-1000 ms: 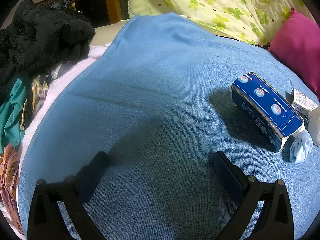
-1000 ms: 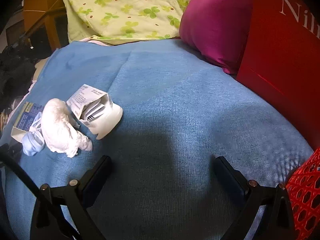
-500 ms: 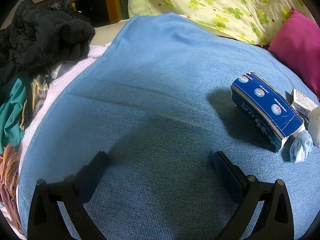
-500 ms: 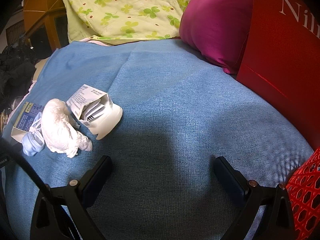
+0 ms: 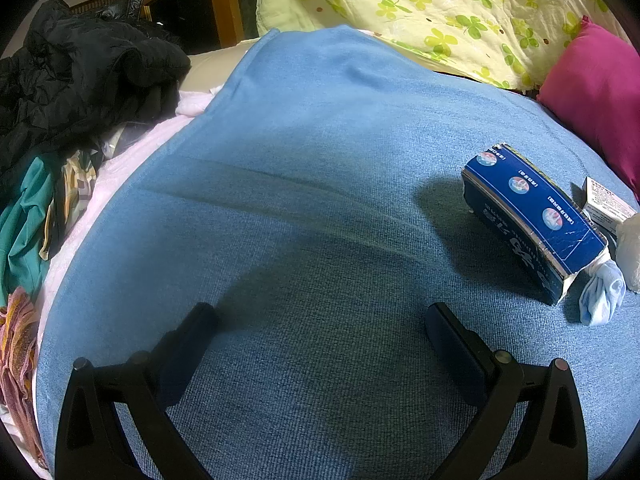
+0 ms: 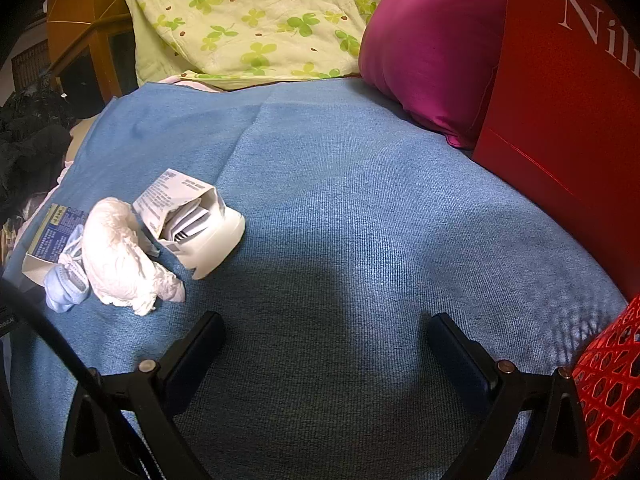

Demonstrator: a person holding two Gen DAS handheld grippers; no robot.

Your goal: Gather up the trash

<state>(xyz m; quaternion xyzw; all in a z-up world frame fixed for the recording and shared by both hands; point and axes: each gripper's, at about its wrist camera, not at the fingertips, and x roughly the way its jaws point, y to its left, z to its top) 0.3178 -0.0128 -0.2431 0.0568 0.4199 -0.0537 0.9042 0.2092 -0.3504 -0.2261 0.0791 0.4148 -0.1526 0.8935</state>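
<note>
Both the left gripper [image 5: 320,320] and right gripper [image 6: 326,328] hover wide open and empty over the blue woven blanket [image 6: 360,208]. The crumpled white tissue wad [image 6: 120,256] lies touching an opened white cardboard carton [image 6: 196,224]. It is probably light and soft, best pinched across its middle.

A blue woven blanket [image 5: 304,168] covers the bed, with a pale yellow quilt printed with green clovers [image 6: 248,20] bunched at its far edge and a magenta satin pillow [image 6: 432,56] beside the quilt. A glossy red paper bag with white lettering [image 6: 568,104] stands touching the pillow. Off the blanket's left side lies a crumpled black padded jacket [image 5: 80,76] above teal cloth [image 5: 22,216]
</note>
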